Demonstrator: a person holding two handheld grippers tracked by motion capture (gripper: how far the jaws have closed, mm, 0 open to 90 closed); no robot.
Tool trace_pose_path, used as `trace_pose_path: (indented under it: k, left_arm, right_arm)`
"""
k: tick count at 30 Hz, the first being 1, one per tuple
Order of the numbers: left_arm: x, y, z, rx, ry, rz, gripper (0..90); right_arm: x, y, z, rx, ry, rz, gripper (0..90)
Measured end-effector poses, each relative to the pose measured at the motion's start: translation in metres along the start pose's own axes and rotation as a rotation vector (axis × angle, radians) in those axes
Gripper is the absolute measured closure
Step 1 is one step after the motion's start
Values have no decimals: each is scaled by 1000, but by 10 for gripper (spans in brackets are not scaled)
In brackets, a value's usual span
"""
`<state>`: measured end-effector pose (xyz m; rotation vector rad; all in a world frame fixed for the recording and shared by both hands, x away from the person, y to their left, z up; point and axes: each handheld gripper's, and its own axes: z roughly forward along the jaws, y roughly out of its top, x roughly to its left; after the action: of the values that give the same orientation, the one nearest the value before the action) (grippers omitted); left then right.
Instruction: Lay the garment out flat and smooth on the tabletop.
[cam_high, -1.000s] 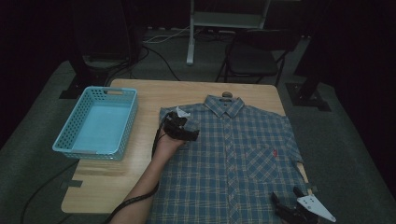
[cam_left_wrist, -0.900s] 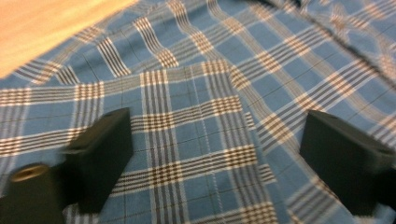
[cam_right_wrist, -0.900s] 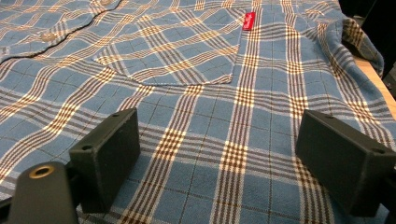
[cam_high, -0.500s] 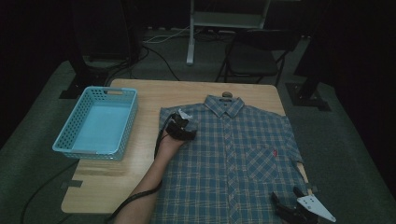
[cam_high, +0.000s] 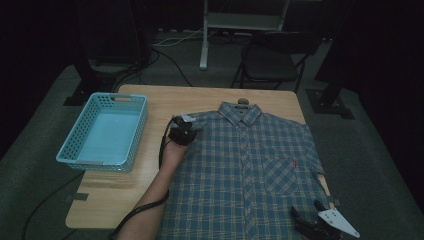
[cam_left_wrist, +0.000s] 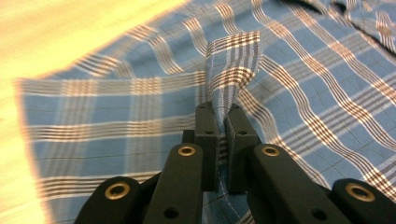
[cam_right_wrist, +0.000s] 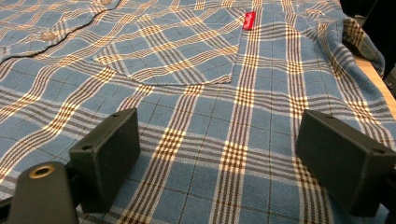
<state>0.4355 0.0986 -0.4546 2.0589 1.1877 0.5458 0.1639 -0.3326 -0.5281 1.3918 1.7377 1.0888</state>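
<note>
The plaid shirt lay flat on the table, buttons up. The left claw, just closed, pinched a fold at the shirt's 10 o'clock shoulder. The right claw hovered released at 5 o'clock.

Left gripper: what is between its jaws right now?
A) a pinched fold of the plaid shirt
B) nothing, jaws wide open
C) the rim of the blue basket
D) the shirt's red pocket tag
A: in the left gripper view, the left gripper pads clamp a raised fold of the plaid shirt.
</note>
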Motion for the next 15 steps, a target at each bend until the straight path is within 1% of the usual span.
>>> trace_pose_path:
  k: [6, 8, 11, 13, 14, 15]
  left_arm:
    - [23, 6, -36, -38, 67, -15, 870]
    - [32, 8, -48, -51, 81, -15, 869]
    - [45, 12, -68, -65, 116, -12, 866]
    - [53, 11, -78, -72, 148, -27, 865]
    - [58, 9, -83, -70, 173, -34, 864]
    - [64, 7, -87, -73, 190, -50, 854]
  right_arm:
    - [0, 0, 0, 1, -1, 2, 131]
    - [0, 0, 0, 2, -3, 3, 131]
    - [0, 0, 0, 2, -4, 3, 131]
    - [0, 0, 0, 2, -4, 4, 131]
    - [0, 0, 0, 3, -4, 3, 131]
    - [0, 1, 0, 3, -5, 3, 131]
